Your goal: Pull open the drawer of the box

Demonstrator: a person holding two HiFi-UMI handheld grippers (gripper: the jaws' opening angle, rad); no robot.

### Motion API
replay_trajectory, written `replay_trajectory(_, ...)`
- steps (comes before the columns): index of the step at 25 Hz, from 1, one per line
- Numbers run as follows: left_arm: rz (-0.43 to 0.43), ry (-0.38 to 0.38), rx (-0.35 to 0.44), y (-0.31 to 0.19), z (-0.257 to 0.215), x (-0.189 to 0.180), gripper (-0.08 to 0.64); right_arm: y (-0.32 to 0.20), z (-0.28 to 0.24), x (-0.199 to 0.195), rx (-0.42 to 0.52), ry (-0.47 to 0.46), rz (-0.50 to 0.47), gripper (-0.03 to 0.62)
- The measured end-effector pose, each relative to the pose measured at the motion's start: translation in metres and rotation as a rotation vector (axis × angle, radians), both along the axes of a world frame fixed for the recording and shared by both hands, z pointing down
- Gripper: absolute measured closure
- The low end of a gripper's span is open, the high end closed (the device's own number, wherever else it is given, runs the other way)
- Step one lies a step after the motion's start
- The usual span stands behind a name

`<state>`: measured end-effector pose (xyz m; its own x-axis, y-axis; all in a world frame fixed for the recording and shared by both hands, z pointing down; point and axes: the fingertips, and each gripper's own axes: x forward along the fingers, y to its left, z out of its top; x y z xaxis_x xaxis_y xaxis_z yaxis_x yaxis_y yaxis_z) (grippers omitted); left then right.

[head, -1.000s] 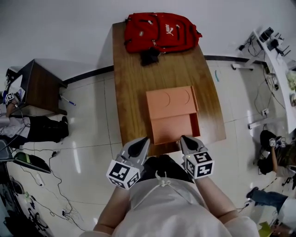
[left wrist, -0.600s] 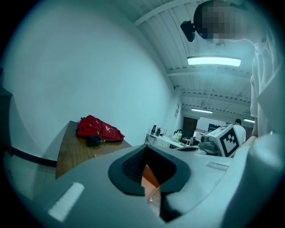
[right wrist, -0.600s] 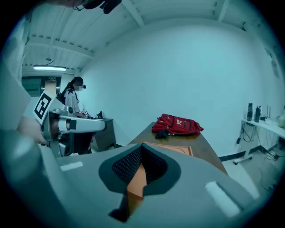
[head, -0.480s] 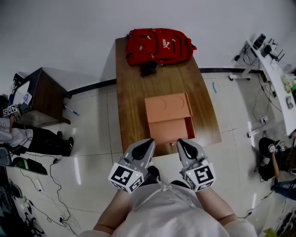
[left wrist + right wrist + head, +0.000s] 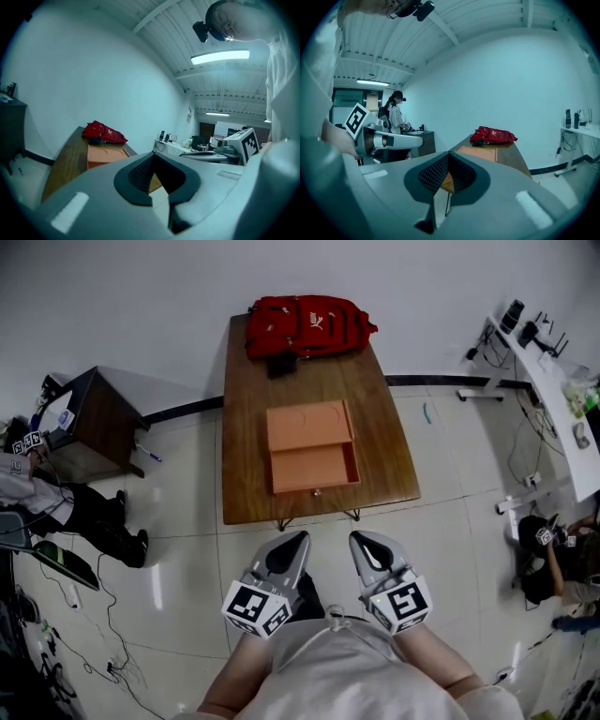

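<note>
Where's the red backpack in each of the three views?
Head view: red backpack at top centre, on the table's far end.
Left gripper view: backpack left of centre.
Right gripper view: backpack right of centre.
Shared landmark: the orange box, nearer than it.

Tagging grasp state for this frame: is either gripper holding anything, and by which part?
Nothing is held. The left gripper and right gripper are both shut and empty, short of the table; the drawer is open.
</note>
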<state>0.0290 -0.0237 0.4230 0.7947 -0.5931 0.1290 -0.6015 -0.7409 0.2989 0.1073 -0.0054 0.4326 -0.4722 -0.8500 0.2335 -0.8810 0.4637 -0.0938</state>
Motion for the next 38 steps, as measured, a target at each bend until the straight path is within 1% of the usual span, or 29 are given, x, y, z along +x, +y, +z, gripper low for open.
replay_trajectory(3,-0.020,-0.007,-0.015,0.041,0.005,0.012,0.555,0.038,0.005,0.012,-0.016,0.002,-0.027,0.586)
replay_trajectory(6,-0.045,-0.006,-0.018,0.072,0.006,0.019,0.555,0.067,0.006,0.019,-0.028,0.008,-0.045,0.586)
replay_trajectory(10,-0.068,-0.006,-0.001,0.102,-0.003,0.014,0.555,0.093,-0.004,0.016,-0.008,0.004,-0.056,0.586)
replay_trajectory(14,-0.077,0.003,0.022,0.117,-0.014,0.002,0.555,0.109,-0.012,0.004,0.019,0.010,-0.057,0.586)
replay_trajectory(20,-0.055,0.004,0.054,0.135,-0.028,-0.020,0.555,0.135,-0.010,-0.022,-0.022,-0.002,-0.052,0.586)
replay_trajectory(23,-0.042,0.000,0.067,0.146,-0.040,-0.036,0.555,0.143,-0.019,-0.037,-0.031,-0.040,-0.034,0.586)
replay_trajectory(25,-0.027,0.000,0.076,0.157,-0.045,-0.045,0.555,0.150,-0.030,-0.048,-0.019,-0.060,-0.034,0.586)
replay_trajectory(28,-0.019,0.000,0.093,0.173,-0.049,-0.058,0.555,0.162,-0.041,-0.064,0.010,-0.052,-0.044,0.586)
replay_trajectory(32,-0.034,0.005,0.098,0.188,-0.052,-0.080,0.555,0.180,-0.046,-0.084,0.031,-0.029,-0.053,0.586)
replay_trajectory(38,-0.039,0.012,0.101,0.203,-0.052,-0.093,0.555,0.196,-0.040,-0.094,0.037,-0.002,-0.052,0.586)
